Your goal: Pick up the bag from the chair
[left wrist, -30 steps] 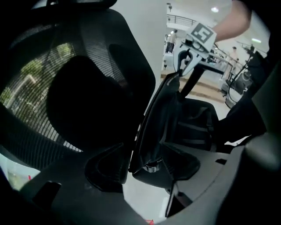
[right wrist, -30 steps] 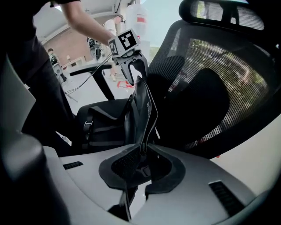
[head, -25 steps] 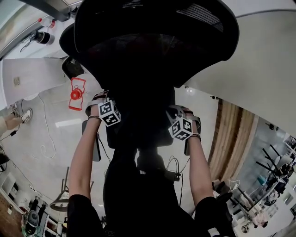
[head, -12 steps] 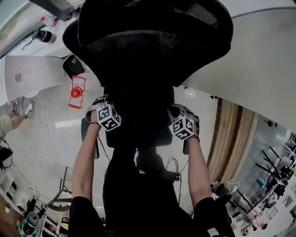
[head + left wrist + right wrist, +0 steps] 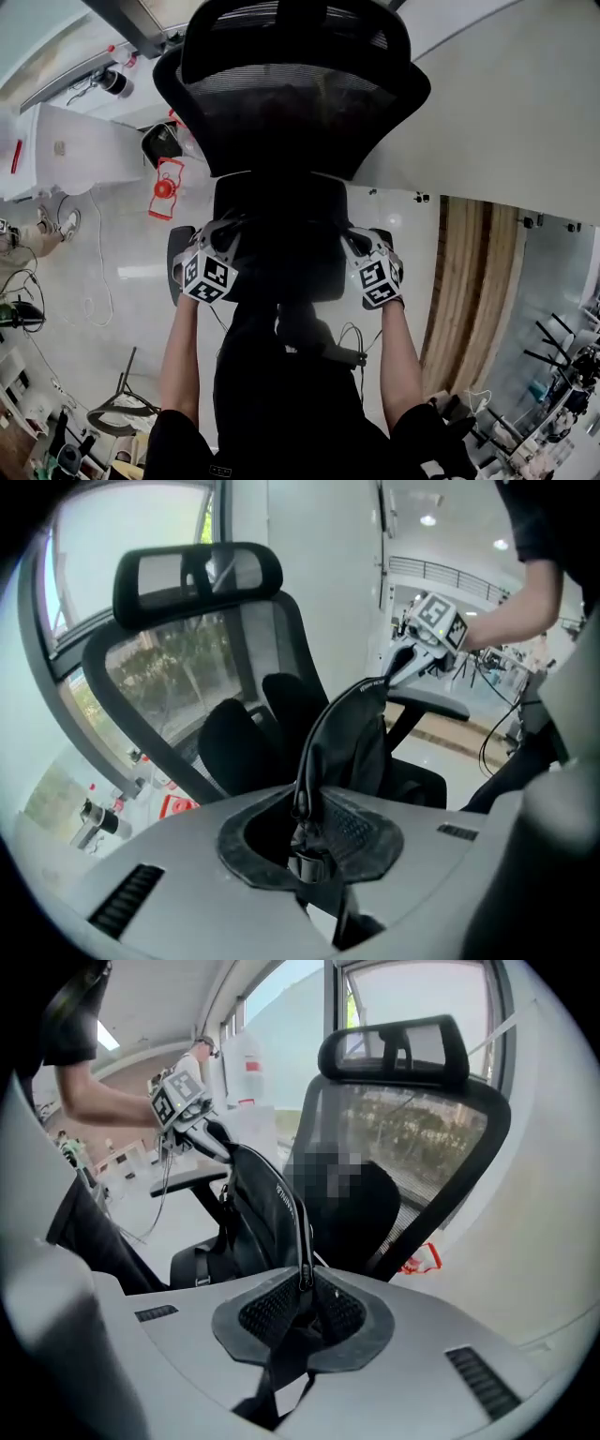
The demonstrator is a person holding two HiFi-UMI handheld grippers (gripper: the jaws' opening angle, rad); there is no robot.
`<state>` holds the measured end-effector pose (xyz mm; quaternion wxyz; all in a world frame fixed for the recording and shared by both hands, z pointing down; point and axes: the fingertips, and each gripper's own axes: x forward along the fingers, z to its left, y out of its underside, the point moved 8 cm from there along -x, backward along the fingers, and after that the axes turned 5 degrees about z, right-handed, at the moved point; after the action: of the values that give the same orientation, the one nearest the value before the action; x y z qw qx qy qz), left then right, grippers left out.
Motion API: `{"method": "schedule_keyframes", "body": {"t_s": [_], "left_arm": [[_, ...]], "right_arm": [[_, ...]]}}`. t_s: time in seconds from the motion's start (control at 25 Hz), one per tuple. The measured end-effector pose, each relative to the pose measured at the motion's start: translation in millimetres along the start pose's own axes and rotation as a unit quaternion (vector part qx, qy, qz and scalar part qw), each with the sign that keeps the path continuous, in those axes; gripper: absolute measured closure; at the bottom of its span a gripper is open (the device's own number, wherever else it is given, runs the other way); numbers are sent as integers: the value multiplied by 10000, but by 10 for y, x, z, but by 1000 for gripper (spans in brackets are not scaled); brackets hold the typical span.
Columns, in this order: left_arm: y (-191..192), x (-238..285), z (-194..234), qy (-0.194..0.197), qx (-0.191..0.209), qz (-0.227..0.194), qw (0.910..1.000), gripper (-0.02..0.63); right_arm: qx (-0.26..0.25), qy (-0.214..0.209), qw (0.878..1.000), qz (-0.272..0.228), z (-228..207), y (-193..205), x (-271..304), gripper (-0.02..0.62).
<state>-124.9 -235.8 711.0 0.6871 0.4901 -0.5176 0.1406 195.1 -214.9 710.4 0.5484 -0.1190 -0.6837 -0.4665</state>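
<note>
Pale glossy floor [image 5: 122, 272] fills the head view, with a small red object [image 5: 164, 187] lying on it at the left. A black mesh chair [image 5: 300, 103] takes up the upper centre. Below its backrest sits the black bag [image 5: 281, 244], in the middle of the frame over the seat. The left gripper [image 5: 230, 232] meets the bag's left edge and the right gripper [image 5: 352, 239] its right edge, the person's bare forearms running down to the bottom of the frame.

Bright windows back the left gripper view. At the lower centre the left gripper [image 5: 305, 841] has just been closing, and its pads now pinch the bag's upper edge. The bag [image 5: 352, 742] rises to the upper right, where the right gripper [image 5: 392, 675] clamps its far end.

White walls and a window frame the right gripper view. Low in the middle, the right gripper [image 5: 302, 1312] is nearly closed on the bag's zipped rim, and the left gripper [image 5: 220, 1147] grips the other end at the upper left. The bag's inside does not show, nor whether its bottom touches the seat.
</note>
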Motion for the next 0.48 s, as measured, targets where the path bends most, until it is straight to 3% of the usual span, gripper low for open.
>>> {"method": "schedule_keyframes", "body": {"t_s": [0.24,0.48], "left_arm": [[-168,-746,-339,-609,-100,-552,9966,552],[-188,-1386,-983,-639,-401,-865,9934,552]], "right_arm": [[5,-95,9987,-508,174,-87,-621,558],[191,-264,9967,-738,483,68,-1350,558]]}}
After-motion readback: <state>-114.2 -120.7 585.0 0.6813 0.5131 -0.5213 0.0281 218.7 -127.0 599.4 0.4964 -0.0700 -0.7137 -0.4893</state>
